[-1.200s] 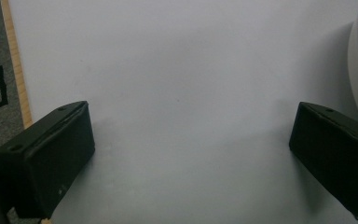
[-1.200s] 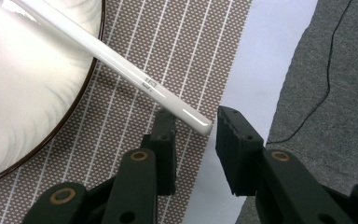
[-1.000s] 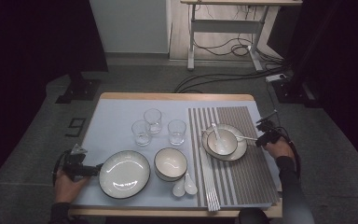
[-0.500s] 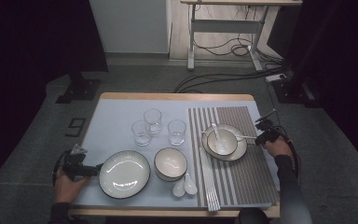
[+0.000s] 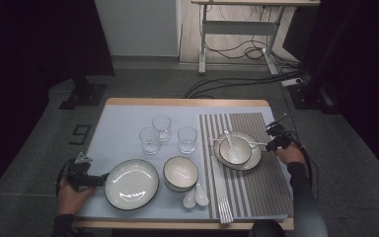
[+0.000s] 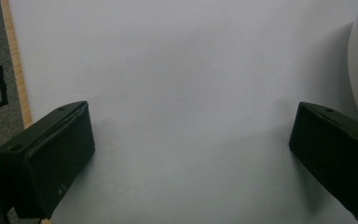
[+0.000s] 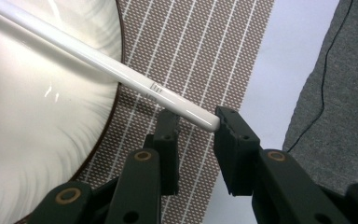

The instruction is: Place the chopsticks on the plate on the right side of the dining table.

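My right gripper (image 7: 193, 119) clamps the white chopstick's (image 7: 88, 58) end over the plate (image 5: 254, 160) on the right, lifting not done, while my left gripper (image 6: 191, 154) gapes empty.

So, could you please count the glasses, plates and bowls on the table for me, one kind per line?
Glasses: 3
Plates: 2
Bowls: 2
Total: 7
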Available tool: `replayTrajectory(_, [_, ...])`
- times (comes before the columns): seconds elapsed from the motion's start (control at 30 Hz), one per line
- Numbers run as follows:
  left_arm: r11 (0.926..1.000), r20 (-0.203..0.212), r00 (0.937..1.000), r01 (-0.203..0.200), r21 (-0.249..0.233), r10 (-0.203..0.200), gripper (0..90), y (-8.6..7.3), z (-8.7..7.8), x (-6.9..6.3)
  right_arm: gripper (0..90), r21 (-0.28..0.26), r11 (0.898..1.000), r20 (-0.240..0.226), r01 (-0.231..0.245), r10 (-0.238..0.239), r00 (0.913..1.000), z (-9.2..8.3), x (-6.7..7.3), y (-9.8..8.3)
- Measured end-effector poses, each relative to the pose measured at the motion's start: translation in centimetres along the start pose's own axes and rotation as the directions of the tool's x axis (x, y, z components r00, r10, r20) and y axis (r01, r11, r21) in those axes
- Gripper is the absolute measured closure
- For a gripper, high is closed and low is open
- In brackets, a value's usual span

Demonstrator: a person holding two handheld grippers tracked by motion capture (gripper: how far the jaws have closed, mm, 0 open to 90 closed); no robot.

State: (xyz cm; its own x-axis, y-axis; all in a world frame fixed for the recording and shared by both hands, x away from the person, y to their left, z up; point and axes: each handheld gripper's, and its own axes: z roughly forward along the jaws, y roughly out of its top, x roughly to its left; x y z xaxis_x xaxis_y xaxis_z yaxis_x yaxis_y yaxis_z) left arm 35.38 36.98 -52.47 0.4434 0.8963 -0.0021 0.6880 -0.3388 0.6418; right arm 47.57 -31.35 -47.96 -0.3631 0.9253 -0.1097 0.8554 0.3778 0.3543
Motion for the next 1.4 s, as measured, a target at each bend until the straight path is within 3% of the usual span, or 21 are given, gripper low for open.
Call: replayTrajectory(1.4, [1.0000,0.000,1.0000,0.000,0.000,0.000,0.0,0.0,0.0,0.0,66.6,-0.025,1.000,0.019,-0.002,0.002,0.9998,0.4,0.4,1.5])
